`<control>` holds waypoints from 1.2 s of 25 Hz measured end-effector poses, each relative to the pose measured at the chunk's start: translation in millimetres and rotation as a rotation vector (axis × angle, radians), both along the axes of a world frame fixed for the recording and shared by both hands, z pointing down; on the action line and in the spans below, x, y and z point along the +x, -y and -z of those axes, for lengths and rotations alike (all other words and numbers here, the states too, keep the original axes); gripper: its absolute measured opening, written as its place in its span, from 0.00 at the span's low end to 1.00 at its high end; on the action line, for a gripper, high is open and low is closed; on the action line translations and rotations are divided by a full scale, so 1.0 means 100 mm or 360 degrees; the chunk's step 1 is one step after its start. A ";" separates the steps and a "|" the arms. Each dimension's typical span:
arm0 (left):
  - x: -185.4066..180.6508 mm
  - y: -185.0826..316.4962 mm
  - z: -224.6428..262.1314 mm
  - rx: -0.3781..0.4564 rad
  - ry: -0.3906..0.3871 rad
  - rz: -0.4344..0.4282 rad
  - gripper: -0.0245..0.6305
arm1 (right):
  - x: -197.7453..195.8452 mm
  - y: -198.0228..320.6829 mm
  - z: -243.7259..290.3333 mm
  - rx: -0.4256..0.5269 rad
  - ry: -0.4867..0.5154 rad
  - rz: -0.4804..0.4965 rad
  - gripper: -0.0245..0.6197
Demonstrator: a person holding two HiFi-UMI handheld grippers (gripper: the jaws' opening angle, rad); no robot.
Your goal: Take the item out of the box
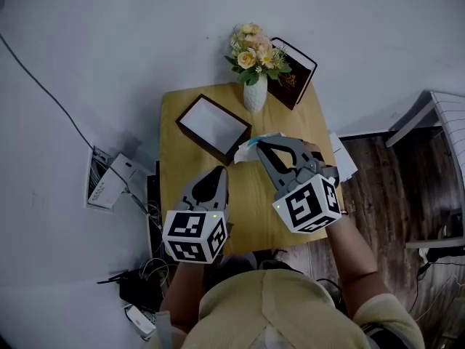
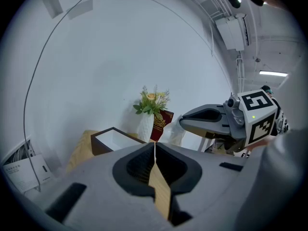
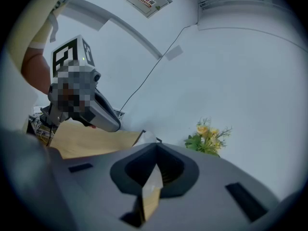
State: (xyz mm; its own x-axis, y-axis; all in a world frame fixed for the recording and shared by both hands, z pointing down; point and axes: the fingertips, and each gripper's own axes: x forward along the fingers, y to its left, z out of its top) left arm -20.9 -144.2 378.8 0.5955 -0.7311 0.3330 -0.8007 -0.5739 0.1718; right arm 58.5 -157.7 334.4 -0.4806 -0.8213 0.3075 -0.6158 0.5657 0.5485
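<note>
The right gripper (image 1: 259,146) is clenched tight, and the item (image 1: 247,150), a crumpled white thing with a teal bit on it, sits right at its fingertips, pinched there as far as I can see, and clear of the box (image 1: 213,124). It hangs just past the box's near corner, touching it or nearly so (from here I cannot tell which). The box lies open ahead of those fingers and a little to their left, its white inside bare. The left gripper (image 1: 221,171) is shut on nothing, its tips near the box's near edge and beside the item, apart from both. Between the two grippers and back toward the person, the table (image 1: 254,209) is plain wood, so there is open room on that side. Beyond the right fingers stand a vase (image 1: 254,94) of flowers and a dark red book (image 1: 294,84), close to the table's far edge. The table's right edge runs just outside the right gripper.
</note>
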 end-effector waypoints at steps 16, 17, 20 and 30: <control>0.07 -0.34 -0.19 -0.0044 -0.0005 -0.0014 0.08 | 0.16 -0.53 -0.31 -0.0171 0.0257 -0.0096 0.08; 0.07 -0.35 -0.21 -0.0048 -0.0004 -0.0015 0.08 | 0.16 -0.54 -0.32 -0.0180 0.0286 -0.0099 0.08; 0.08 -0.38 -0.24 -0.0057 -0.0002 -0.0018 0.08 | 0.17 -0.57 -0.34 -0.0208 0.0375 -0.0111 0.08; 0.02 -0.43 -0.28 -0.0068 0.0011 -0.0002 0.08 | 0.20 -0.67 -0.41 -0.0272 0.0467 -0.0184 0.08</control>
State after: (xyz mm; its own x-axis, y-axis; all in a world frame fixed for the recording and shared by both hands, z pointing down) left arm -18.9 -101.2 407.0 0.5939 -0.7154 0.3681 -0.8013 -0.5671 0.1905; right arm 78.9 -90.7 375.3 -0.4755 -0.8241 0.3079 -0.7983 0.5513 0.2424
